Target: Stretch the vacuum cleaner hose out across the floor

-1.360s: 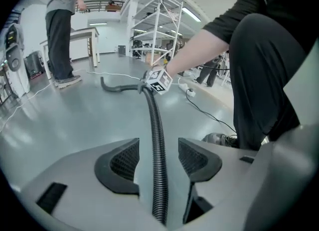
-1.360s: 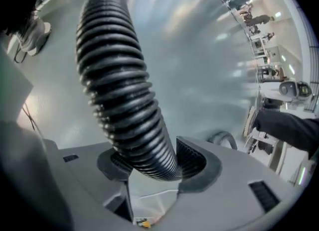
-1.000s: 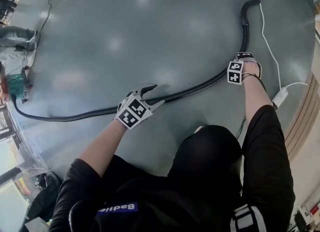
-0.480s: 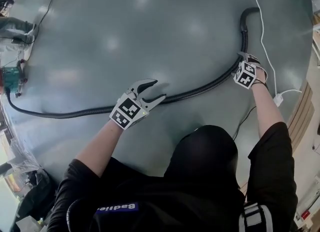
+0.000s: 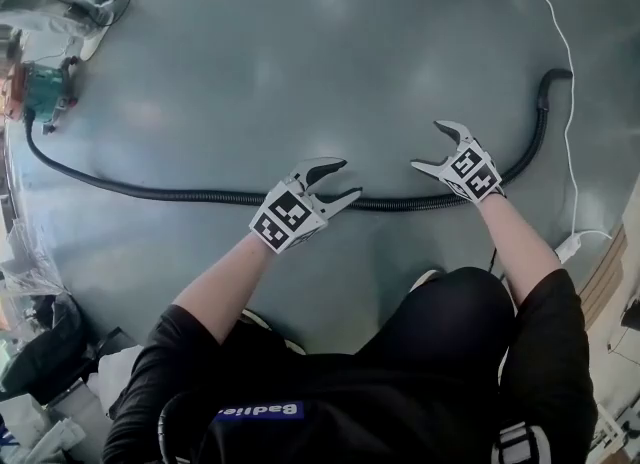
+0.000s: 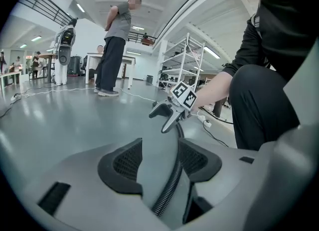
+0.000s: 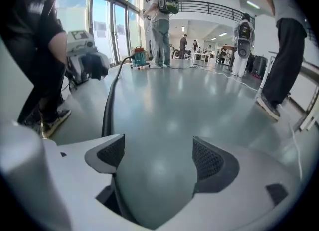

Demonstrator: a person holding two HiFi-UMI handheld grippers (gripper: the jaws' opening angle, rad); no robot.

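Head view: left gripper (image 5: 345,178) is spread, w/ the hose (image 5: 150,193) lying under it on the floor. The hose runs on close by the right gripper (image 5: 428,146).
Left gripper view: jaws apart, hose betw. them, not pinched.
Right gripper view: jaws just opened wide, nothing betw. them. Hose (image 7: 106,110) lies left of them.

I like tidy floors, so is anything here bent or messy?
Only one thing: the black ribbed vacuum hose lies nearly straight across the grey floor, but at the person's right it bends away into a hook beside the thin white cable. Nothing looks spilled or broken.
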